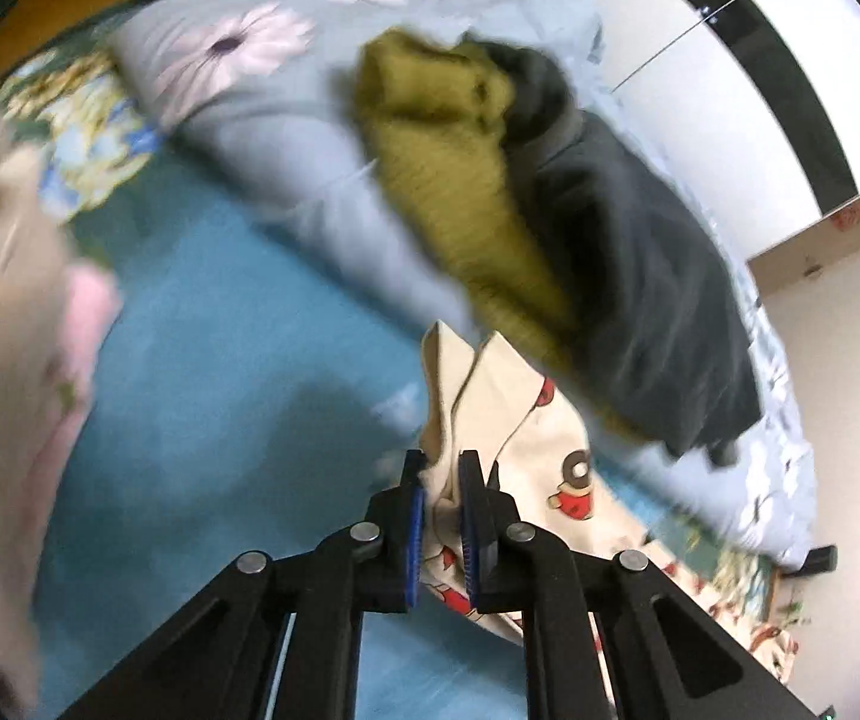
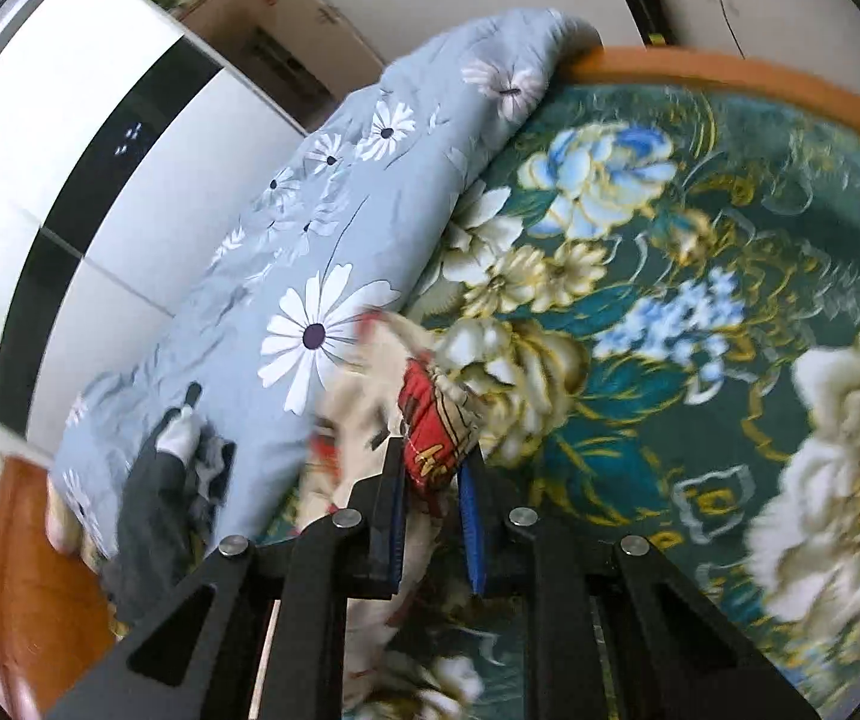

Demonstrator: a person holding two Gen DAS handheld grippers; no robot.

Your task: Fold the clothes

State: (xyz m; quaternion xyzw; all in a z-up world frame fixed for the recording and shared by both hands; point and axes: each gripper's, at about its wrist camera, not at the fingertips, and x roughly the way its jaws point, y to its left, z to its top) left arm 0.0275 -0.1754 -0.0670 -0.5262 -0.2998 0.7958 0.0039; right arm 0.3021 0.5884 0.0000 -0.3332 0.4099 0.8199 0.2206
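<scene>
Left gripper (image 1: pixel 442 501): I have it clamped on the cream printed garment (image 1: pixel 541 426).
Right gripper (image 2: pixel 430 480): I'm pinching that garment's red patch.
Surface: floral bedspread (image 2: pixel 700 300), grey daisy quilt (image 2: pixel 334 252) alongside.
Room: white wardrobe (image 2: pixel 40 138) behind.

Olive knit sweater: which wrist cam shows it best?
Left wrist view. The olive knit sweater lies mid-frame on the grey floral quilt, beside a dark grey garment, blurred but whole. The right wrist view shows none of it: only the quilt, the green floral bedspread and the cream printed garment held in the right gripper.
</scene>
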